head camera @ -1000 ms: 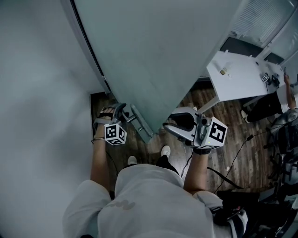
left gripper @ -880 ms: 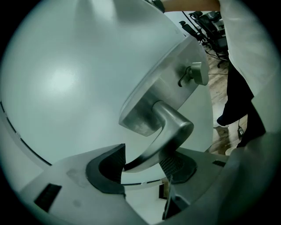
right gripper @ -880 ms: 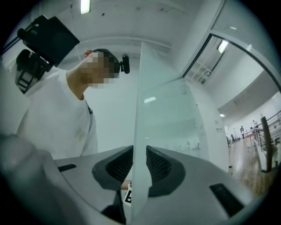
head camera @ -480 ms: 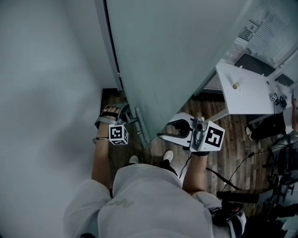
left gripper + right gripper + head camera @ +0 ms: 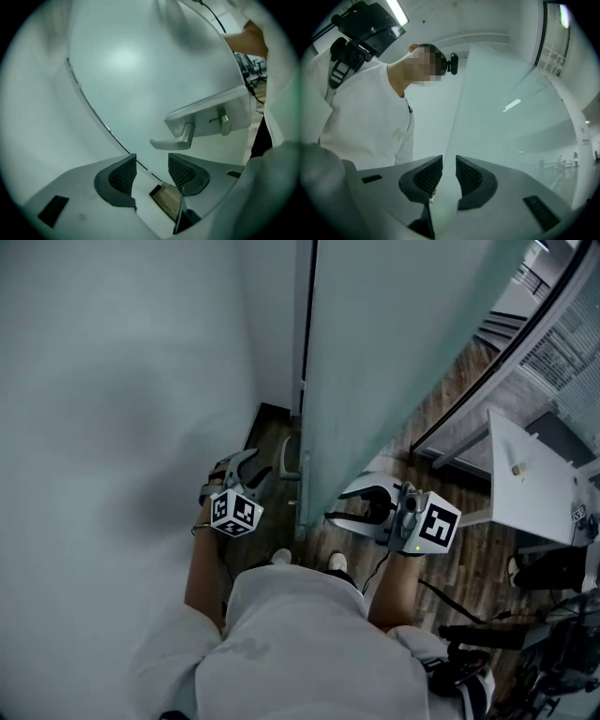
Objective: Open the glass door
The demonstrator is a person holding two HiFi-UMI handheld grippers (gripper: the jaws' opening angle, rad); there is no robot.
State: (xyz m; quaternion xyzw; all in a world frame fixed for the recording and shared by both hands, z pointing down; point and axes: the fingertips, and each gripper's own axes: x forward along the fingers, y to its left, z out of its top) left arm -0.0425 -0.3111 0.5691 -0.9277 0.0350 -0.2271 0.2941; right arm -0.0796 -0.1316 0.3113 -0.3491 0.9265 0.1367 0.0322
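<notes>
Right gripper view: the right tongs (image 5: pixel 449 166) are clenching the glass door (image 5: pixel 506 122) edge. The left tongs (image 5: pixel 152 166) are gaping, lever handle (image 5: pixel 174 142) at one o'clock.

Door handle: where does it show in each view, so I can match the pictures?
Head view: door handle at centre, just left of the glass door edge.
Left gripper view: right of centre, just above the jaws.
Right gripper view: not in it.
Shared landmark: the glass door's frosted pane.
</notes>
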